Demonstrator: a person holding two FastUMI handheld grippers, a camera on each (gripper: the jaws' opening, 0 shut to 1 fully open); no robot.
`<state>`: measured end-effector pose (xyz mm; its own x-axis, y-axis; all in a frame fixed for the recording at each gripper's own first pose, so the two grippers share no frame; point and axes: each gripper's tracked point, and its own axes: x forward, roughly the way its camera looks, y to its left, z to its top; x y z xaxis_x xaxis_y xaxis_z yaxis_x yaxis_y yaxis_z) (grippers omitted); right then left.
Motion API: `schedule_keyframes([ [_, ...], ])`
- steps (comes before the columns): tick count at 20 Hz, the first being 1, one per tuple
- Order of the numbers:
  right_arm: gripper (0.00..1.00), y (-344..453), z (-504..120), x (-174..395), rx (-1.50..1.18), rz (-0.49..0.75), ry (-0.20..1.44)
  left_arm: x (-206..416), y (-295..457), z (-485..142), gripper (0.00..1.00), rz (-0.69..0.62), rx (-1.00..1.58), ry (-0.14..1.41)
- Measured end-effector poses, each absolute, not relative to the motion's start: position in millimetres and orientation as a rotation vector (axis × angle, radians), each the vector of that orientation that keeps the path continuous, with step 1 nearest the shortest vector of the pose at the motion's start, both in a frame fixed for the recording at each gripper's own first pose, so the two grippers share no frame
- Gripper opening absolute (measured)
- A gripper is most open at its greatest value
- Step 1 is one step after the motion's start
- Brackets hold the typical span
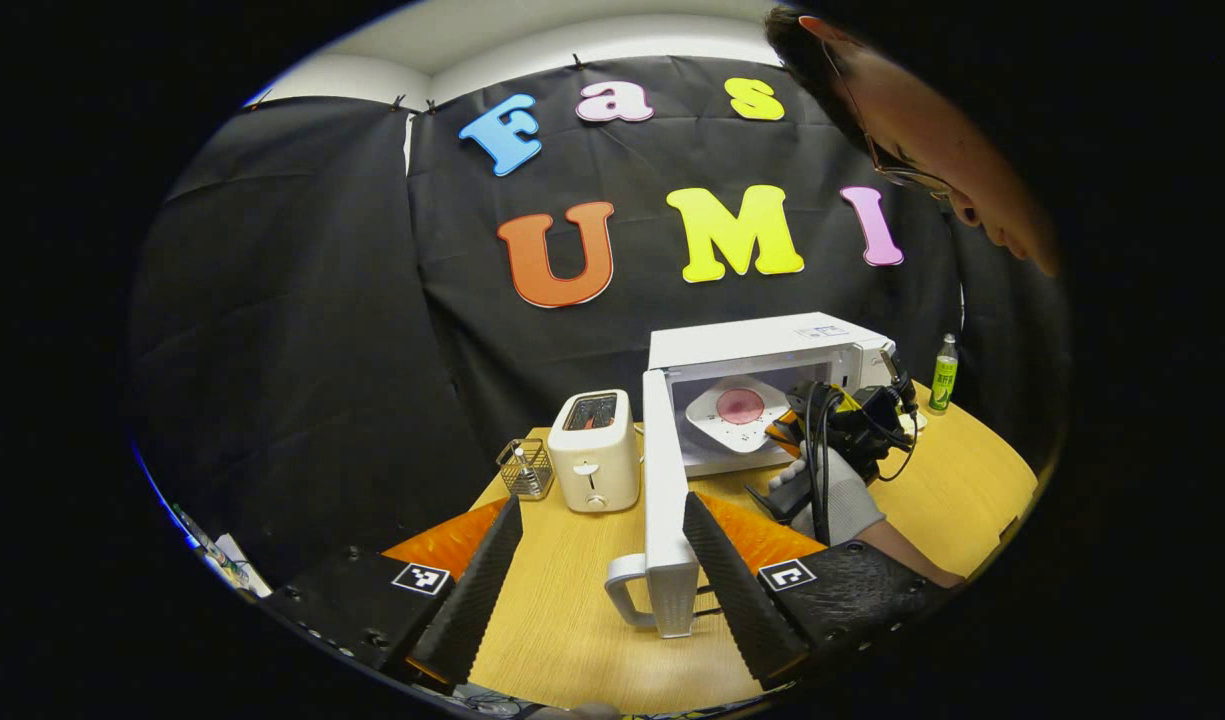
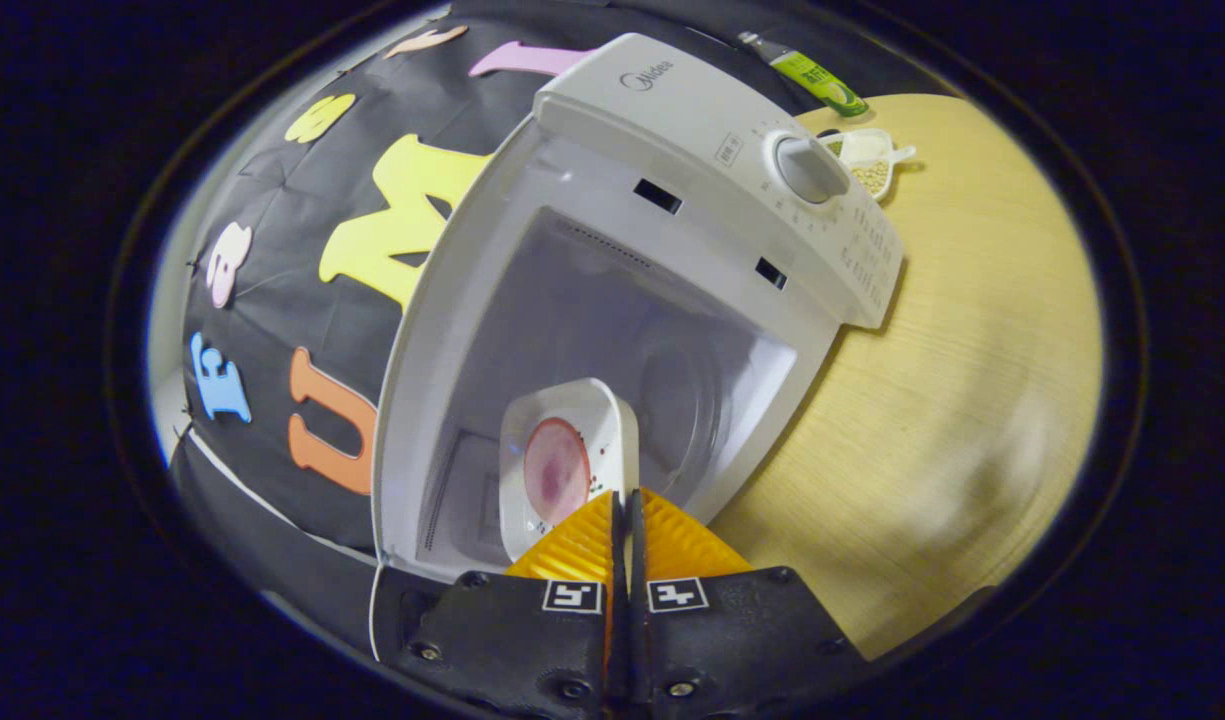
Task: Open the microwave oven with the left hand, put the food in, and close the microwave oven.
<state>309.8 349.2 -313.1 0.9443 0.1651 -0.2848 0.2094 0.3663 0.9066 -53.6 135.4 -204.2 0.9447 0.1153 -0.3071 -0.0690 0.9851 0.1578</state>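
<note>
- left gripper view: the left gripper (image 1: 597,570) is sitting low over the wooden worktop (image 1: 572,620), its fingers spread wide apart and grasping nothing.
- the microwave door (image 1: 660,500) is standing swung open between those fingers, edge-on to the camera, with its handle (image 1: 622,590) at the near end (whether either finger is touching the door i cannot tell).
- the microwave oven (image 1: 762,350) is sitting at the back of the worktop with its cavity showing, and a white plate (image 1: 737,412) carrying a round reddish piece of food (image 1: 740,405) is tilting at the cavity mouth.
- the right gripper (image 1: 787,435), held by a gloved hand (image 1: 842,500), is reaching up to the plate's near edge from the right.
- a white toaster (image 1: 594,450) is standing just left of the open door, a small wire basket (image 1: 525,468) beside it, and a green bottle (image 1: 943,375) is standing to the right of the oven.
- right gripper view: the right gripper (image 2: 625,520) is clenched on the rim of the plate (image 2: 572,450), fingers nearly together with the plate edge pinched between them.
- the plate is hanging partly inside the oven cavity (image 2: 612,330), the food (image 2: 555,470) lying on its middle.
- the oven's dial (image 2: 810,168) is showing on the control panel, with a small dish of grains (image 2: 869,160) and the bottle (image 2: 810,78) on the worktop (image 2: 952,400) beyond.
</note>
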Motion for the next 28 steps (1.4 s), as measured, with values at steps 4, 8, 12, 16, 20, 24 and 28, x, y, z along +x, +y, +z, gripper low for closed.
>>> schedule_keyframes([
  [4,0.04,344,-331,336,1.225,-0.096,0.321,-40,137,-208,0.96,0.075,0.146,0.323],
  [8,0.04,342,-344,355,1.236,-0.145,0.303,-32,139,-212,0.96,0.062,0.149,0.328],
  [12,0.06,337,-340,365,1.242,-0.146,0.257,-31,141,-212,0.96,0.058,0.164,0.333],
  [16,0.28,339,-312,360,1.206,-0.036,0.194,-28,139,-210,0.96,0.057,0.143,0.324],
  [20,0.93,332,-298,325,0.999,-0.033,0.218,-23,138,-190,0.96,0.053,0.131,0.283],
  [24,0.88,320,-281,285,0.744,0.041,0.271,-23,140,-174,0.96,0.054,0.124,0.252],
  [28,1.0,289,-259,241,0.594,0.094,0.307,-26,140,-162,0.96,0.065,0.105,0.233],
])
